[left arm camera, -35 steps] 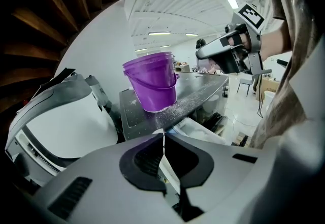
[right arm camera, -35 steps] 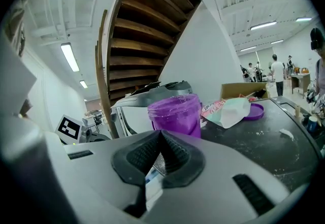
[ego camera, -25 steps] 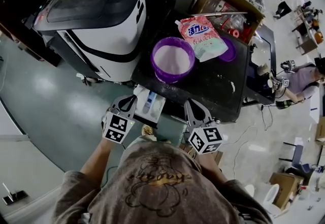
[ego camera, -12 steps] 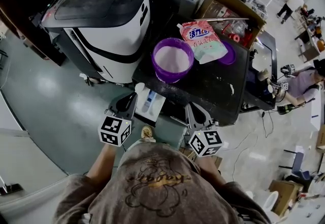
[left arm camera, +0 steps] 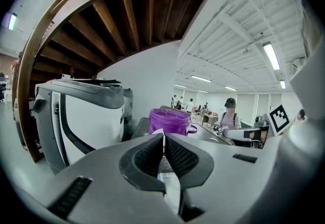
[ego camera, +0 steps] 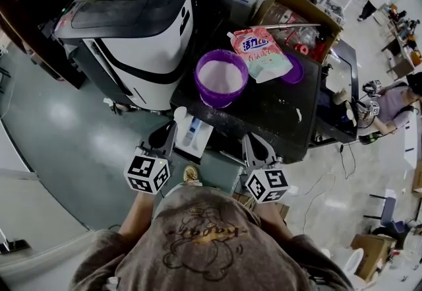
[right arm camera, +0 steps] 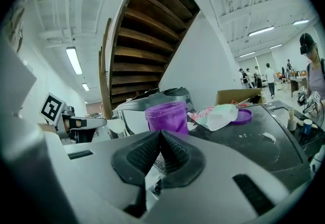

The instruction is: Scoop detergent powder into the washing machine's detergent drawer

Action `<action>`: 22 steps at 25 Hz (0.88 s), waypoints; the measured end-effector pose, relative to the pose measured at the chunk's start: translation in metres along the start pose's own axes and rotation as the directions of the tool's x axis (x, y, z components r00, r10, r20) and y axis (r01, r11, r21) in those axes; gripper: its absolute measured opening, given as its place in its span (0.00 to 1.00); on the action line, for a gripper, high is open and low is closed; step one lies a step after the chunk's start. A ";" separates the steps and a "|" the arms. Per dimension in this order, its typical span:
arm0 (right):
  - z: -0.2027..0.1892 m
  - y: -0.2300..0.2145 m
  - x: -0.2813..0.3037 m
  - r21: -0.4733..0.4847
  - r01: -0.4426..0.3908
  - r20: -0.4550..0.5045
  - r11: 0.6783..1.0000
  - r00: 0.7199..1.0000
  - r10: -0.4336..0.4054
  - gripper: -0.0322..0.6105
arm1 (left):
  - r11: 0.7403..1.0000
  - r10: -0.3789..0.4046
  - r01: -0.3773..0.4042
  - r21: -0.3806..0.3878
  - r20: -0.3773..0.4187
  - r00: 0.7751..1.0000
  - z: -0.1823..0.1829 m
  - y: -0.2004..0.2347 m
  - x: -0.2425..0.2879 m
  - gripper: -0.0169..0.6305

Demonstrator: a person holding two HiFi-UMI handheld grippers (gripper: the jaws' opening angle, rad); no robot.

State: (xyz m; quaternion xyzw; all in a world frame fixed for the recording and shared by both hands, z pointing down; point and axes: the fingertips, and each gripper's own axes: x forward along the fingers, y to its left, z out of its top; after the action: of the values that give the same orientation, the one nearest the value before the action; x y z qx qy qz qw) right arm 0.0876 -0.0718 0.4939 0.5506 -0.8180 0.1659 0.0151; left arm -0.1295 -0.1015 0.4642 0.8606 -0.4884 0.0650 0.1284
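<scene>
A purple tub [ego camera: 221,77] full of white powder stands on the dark washing machine top [ego camera: 277,115], also seen as the purple tub [left arm camera: 169,120] and the purple tub [right arm camera: 166,116]. The white detergent drawer [ego camera: 194,134] juts out open from the machine's front edge, below the tub. My left gripper [ego camera: 167,134] is shut and holds nothing, just left of the drawer. My right gripper [ego camera: 254,146] is shut too, to the drawer's right. In their own views the left gripper [left arm camera: 163,139] and the right gripper [right arm camera: 160,137] show closed pads with nothing between them.
A pink and white detergent bag [ego camera: 264,52] and a purple lid [ego camera: 298,69] lie behind the tub. A cardboard box [ego camera: 300,16] stands further back. A large white and black machine [ego camera: 128,26] is at the left. A person [ego camera: 395,101] stands at the right.
The left gripper has drifted slightly left and toward me, away from the drawer. The right gripper has hardly moved. Both stayed shut.
</scene>
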 end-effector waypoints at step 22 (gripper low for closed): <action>0.005 0.002 -0.002 -0.024 0.010 0.014 1.000 1.000 -0.010 0.05 | 1.000 -0.012 0.013 -0.021 0.030 0.999 0.005 -0.006 -0.005 0.06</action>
State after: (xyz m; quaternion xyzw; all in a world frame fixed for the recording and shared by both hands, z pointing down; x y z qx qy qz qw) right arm 0.0875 -0.0708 0.4881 0.5557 -0.8171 0.1524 0.0169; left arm -0.1266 -0.0958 0.4573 0.8631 -0.4856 0.0463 0.1309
